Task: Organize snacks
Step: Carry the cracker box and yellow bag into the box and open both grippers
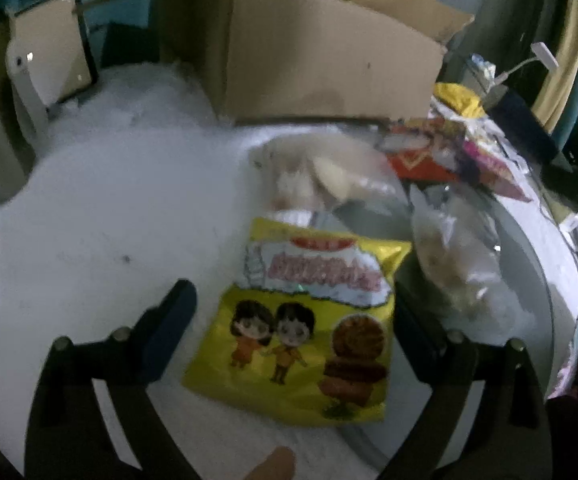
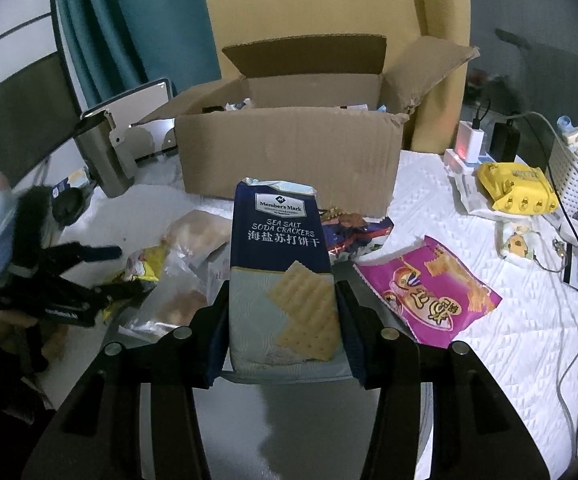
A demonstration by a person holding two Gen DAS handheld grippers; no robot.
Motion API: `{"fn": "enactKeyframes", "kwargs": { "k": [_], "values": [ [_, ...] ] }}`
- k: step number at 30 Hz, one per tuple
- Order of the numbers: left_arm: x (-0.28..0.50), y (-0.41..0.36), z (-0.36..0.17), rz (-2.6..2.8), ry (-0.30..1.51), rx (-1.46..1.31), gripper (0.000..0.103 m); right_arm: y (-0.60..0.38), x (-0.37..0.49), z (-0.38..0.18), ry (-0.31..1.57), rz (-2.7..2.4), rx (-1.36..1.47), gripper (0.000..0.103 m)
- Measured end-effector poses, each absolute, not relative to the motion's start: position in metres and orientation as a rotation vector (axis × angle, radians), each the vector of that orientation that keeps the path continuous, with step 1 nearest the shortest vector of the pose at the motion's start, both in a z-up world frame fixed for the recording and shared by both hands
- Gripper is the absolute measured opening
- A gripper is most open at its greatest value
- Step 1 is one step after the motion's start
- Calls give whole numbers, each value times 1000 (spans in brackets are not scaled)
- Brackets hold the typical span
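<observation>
Crackers up front: the right gripper (image 2: 283,316) has its jaws pinching the lower half of a tall navy-and-pale-blue packet of sea salt soda crackers (image 2: 279,264), held upright with its torn top edge pointing at the open brown cardboard box (image 2: 289,152). The box stands on the white quilted counter (image 2: 489,352), flaps raised, with a few wrappers just showing over its near wall.

Over to the left wrist view: the left gripper (image 1: 289,320) has its jaws spread wide, one on each side of a yellow foil snack bag printed with two cartoon children and round biscuits (image 1: 301,332). The bag lies flat on the counter between them; the view is blurred, so whether either jaw is touching it is hard to call. Just beyond the yellow bag sits a clear plastic bag of pale baked pieces (image 1: 329,176), and a second clear bag (image 1: 461,264) lies to its right. An orange-and-red snack packet (image 1: 421,152) rests near the box's front corner.

Back in the right wrist view, a magenta snack bag with cartoon print (image 2: 429,292) lies flat to the right of the held crackers, and a dark blue wrapper (image 2: 353,232) peeks out behind them. A silver tablet on a stand (image 2: 129,128) stands left of the box.
</observation>
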State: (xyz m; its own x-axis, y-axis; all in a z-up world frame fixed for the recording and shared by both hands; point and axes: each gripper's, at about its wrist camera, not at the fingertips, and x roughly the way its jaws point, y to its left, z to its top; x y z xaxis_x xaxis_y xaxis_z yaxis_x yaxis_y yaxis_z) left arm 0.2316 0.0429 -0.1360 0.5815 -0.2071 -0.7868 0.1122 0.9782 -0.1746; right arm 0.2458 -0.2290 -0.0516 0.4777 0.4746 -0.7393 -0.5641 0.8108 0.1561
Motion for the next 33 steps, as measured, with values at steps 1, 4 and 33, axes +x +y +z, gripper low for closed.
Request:
{"fn": "enactKeyframes", "kwargs": {
  "k": [1, 4, 33],
  "values": [
    [233, 42, -137, -186, 941, -106, 95, -229, 247, -51, 865, 634, -115, 52],
    [236, 41, -137, -188, 937, -108, 93, -229, 251, -49, 861, 632, -114, 52],
    [279, 44, -17, -193, 620, -139, 50, -202, 323, -18, 747, 662, -112, 52]
  ]
}}
